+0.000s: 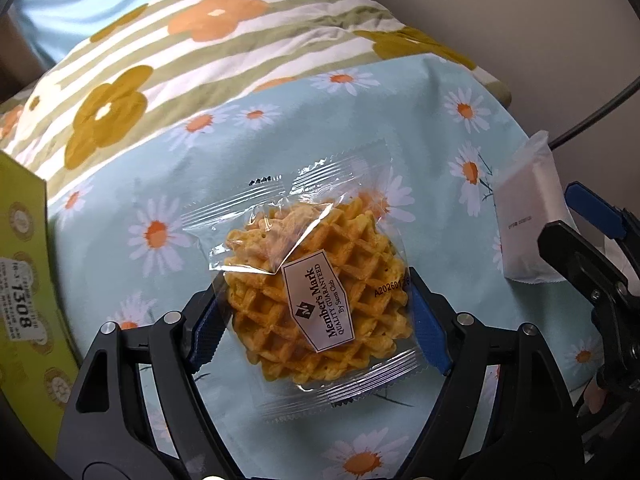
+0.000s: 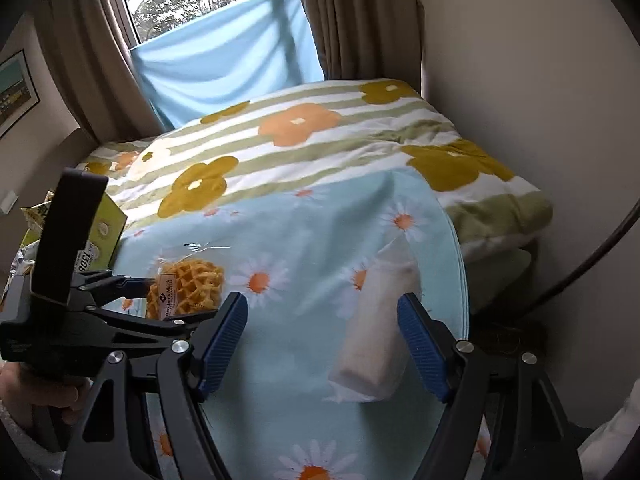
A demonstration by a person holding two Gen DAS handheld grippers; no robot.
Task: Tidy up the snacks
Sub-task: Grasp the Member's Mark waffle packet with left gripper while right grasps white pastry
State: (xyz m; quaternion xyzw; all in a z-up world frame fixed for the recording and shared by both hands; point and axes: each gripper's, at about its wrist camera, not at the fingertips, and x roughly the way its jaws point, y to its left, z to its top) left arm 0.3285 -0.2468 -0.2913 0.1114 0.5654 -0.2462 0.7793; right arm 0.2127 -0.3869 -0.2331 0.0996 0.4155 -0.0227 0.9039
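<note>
At the far left stands a yellow-green cardboard box (image 1: 28, 280) with a printed label. Beside it the left gripper (image 1: 316, 320) points steeply down, its jaws closed on the clear-wrapped round waffle snack (image 1: 316, 300), blue pads touching the wrapper's two sides. The waffle's label runs diagonally, and the wrapper's long axis lies away from the camera. In the right wrist view a hand (image 2: 36, 396) grips that tool's handle. Everything rests on a pale blue daisy-print cloth (image 1: 200, 200) over the desk. Further right, the right gripper (image 2: 322, 344) tilts downward, jaws apparently holding a white oblong wrapped packet (image 2: 376, 332), though only the right pad clearly meets it; the packet's long axis points away.
</note>
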